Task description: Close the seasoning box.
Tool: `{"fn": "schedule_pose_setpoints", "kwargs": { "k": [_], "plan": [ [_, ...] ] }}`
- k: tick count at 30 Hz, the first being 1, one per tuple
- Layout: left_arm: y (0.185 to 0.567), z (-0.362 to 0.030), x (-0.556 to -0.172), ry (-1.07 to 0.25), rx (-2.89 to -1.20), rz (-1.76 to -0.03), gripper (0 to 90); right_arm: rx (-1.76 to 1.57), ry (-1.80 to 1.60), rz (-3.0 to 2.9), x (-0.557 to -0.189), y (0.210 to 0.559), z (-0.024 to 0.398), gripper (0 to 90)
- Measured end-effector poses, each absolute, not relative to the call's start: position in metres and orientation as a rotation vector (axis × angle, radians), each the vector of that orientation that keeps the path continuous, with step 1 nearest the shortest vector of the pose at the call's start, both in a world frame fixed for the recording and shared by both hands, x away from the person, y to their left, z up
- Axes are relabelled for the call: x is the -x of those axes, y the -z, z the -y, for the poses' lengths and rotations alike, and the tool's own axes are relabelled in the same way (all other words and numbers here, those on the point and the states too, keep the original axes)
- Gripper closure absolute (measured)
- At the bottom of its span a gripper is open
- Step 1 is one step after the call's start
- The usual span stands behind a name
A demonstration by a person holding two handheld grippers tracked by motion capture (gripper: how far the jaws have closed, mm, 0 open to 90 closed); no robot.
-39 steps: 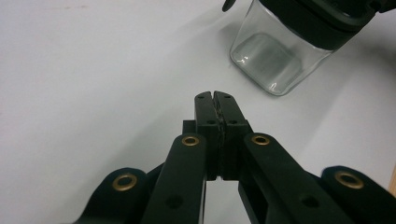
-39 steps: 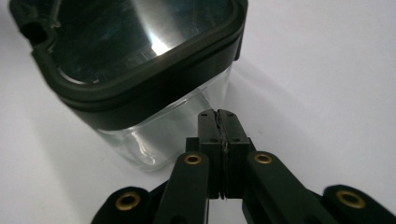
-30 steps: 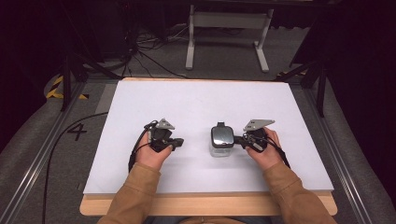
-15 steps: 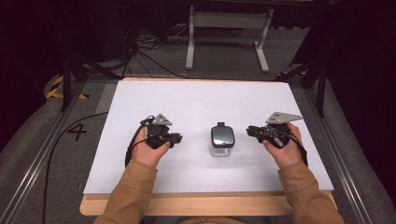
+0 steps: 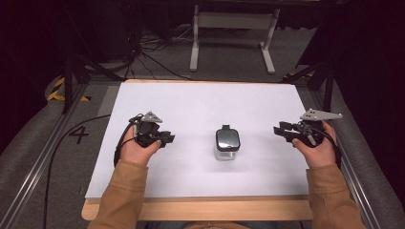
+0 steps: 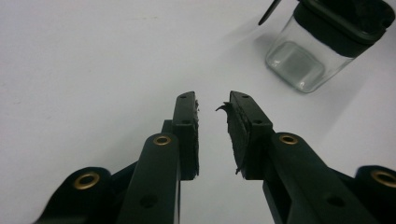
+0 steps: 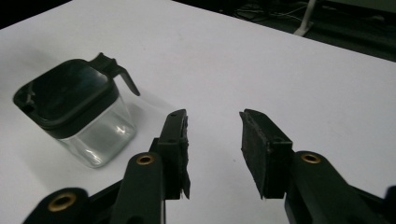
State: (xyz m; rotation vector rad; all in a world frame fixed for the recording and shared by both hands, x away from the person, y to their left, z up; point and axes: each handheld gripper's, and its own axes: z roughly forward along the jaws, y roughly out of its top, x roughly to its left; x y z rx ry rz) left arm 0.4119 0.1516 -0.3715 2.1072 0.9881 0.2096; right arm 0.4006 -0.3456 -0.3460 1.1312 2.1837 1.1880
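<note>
My clear glass jar [image 7: 100, 135] carries a glossy black plastic lid [image 7: 65, 95]; the white sheet [image 5: 200, 102] looks matt and smooth, on a wooden table [image 5: 191, 210].

numeral "4" [image 5: 79, 135] marked on grey floor [image 5: 38, 143]

A small square clear-glass jar [image 5: 227, 145] with a black lid stands upright on the white table [image 5: 200, 105], just right of centre in the high view's lower half.

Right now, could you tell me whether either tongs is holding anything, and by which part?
Nothing is held: the left tongs and right tongs are open, apart from the jar.
</note>
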Motion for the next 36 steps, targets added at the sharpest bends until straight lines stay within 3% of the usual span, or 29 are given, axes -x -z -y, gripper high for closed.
{"fn": "schedule_pose_setpoints", "kwargs": {
  "k": [14,24,33,36],
  "plan": [
    [0.397,-0.180,-0.429,-0.147,-2.052,-1.115,68.4,-1.237,-1.009,-2.205,-0.424,0.388,0.383,46.0],
    [0.422,-0.188,-0.439,-0.155,-2.061,-1.170,67.8,-1.219,-0.977,-2.200,-0.434,0.423,0.390,48.3],
    [0.429,-0.187,-0.440,-0.189,-2.066,-1.155,61.8,-1.235,-0.981,-2.209,-0.435,0.426,0.388,45.4],
    [0.428,-0.186,-0.441,-0.200,-2.062,-1.151,52.9,-1.231,-1.009,-2.195,-0.434,0.425,0.385,42.7]
  ]
}}
